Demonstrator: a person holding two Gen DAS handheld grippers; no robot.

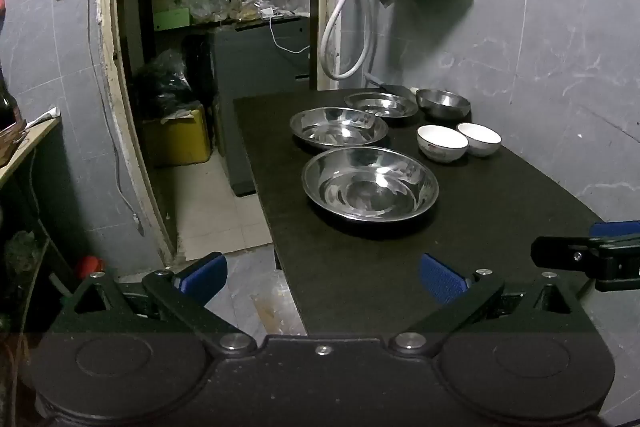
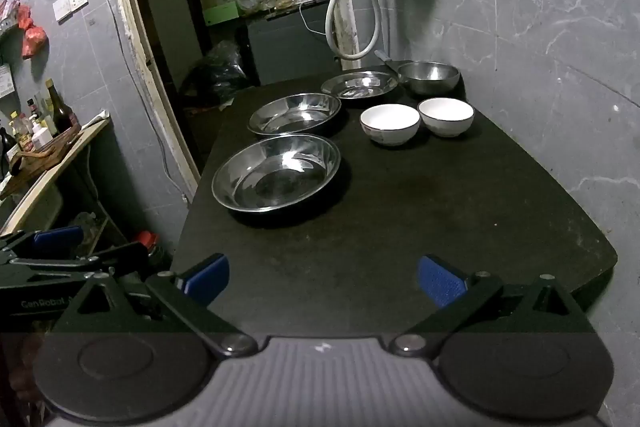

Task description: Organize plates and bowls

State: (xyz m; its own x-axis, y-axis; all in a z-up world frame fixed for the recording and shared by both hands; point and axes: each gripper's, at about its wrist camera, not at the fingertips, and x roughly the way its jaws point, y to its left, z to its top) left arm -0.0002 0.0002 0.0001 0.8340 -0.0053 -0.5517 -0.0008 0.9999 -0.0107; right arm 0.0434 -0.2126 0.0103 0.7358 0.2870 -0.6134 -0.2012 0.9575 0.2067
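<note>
Gleaming steel plates (image 2: 276, 173) beside white bowls (image 2: 390, 124); both grippers' jaws wide, empty.

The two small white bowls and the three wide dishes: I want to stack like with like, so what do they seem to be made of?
The two small white bowls look like glazed ceramic: opaque white, soft sheen, dark rim line. The three wide dishes look like polished steel: mirror-like reflections, thin rims.
</note>
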